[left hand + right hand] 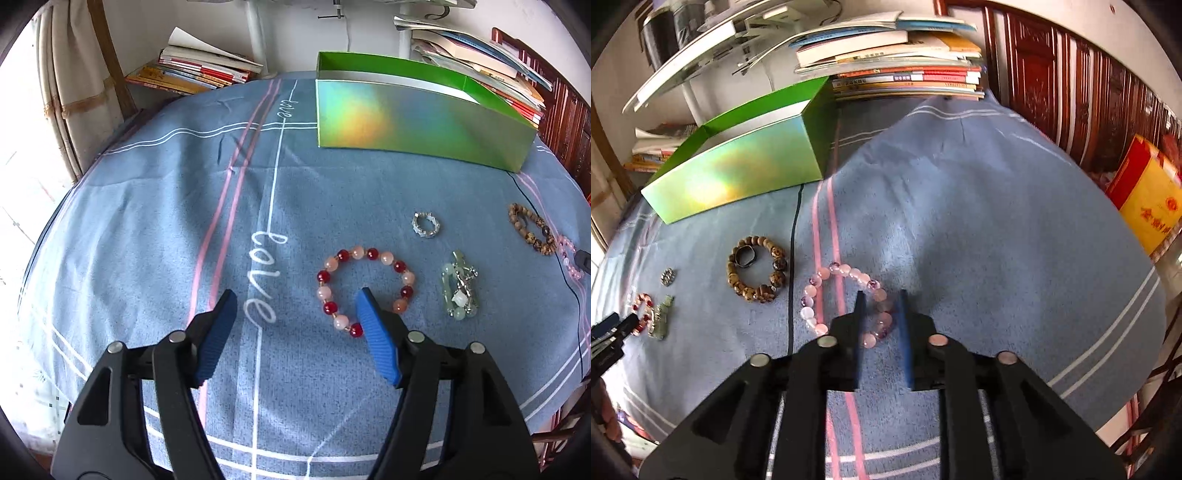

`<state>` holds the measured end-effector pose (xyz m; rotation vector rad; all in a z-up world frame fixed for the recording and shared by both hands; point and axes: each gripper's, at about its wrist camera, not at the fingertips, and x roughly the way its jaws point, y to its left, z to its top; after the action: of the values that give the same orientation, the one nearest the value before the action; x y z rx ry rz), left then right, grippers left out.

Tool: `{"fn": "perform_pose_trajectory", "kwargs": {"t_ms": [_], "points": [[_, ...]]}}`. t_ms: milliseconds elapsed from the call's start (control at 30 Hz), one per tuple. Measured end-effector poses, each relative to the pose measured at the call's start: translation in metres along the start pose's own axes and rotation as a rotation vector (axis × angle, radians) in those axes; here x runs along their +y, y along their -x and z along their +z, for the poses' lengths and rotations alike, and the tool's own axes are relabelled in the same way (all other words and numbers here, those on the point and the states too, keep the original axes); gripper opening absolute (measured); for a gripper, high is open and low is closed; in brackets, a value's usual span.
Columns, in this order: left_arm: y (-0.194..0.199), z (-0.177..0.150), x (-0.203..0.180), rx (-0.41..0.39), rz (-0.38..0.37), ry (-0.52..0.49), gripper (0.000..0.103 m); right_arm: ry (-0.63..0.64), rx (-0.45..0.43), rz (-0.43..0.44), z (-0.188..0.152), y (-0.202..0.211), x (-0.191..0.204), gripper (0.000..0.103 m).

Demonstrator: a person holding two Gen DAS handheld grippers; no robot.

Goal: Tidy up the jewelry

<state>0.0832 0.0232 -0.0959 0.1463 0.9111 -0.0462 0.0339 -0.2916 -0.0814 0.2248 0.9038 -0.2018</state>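
Note:
My left gripper [295, 295] is open just above the blue cloth, its right finger inside the loop of a red and pink bead bracelet [343, 255]. To the right lie a silver ring [426, 224], a jade-green pendant [460, 291] and a brown wooden bead bracelet [532, 229]. My right gripper [882, 299] stands narrowly open over a pale pink bead bracelet [823, 273]; a few of its beads sit between the fingers with gaps at the sides. A dark ring [746, 256] lies inside the brown bracelet [777, 264]. An open shiny green box [406, 122] stands at the back.
Stacks of books [905, 70] sit behind the green box [738, 173]. A black cable [792, 277] runs across the blue cloth [147, 240]. A red and yellow box [1145, 195] and a dark wooden cabinet [1052, 74] stand to the right.

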Motion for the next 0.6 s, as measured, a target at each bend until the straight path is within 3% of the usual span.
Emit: {"fn": "perform_pose_trajectory", "kwargs": {"t_ms": [200,367,433,500,600], "points": [[0.004,-0.007,-0.001,-0.020,0.016,0.006,0.070,0.066,-0.043,-0.050,-0.006,-0.002,0.015,0.036],[0.002,-0.009,0.007,-0.009,-0.026,0.053,0.073,0.069,-0.054,-0.076,-0.006,-0.003,0.020,0.039],[0.002,-0.009,0.011,-0.004,-0.050,0.065,0.073,0.079,-0.055,-0.069,-0.007,-0.002,0.021,0.035],[0.003,-0.011,0.008,-0.014,-0.052,0.053,0.073,0.097,-0.058,-0.048,-0.008,-0.001,0.025,0.021],[0.004,-0.014,0.004,-0.022,-0.062,0.038,0.073,0.129,-0.057,-0.043,-0.012,0.001,0.033,0.016]]}}
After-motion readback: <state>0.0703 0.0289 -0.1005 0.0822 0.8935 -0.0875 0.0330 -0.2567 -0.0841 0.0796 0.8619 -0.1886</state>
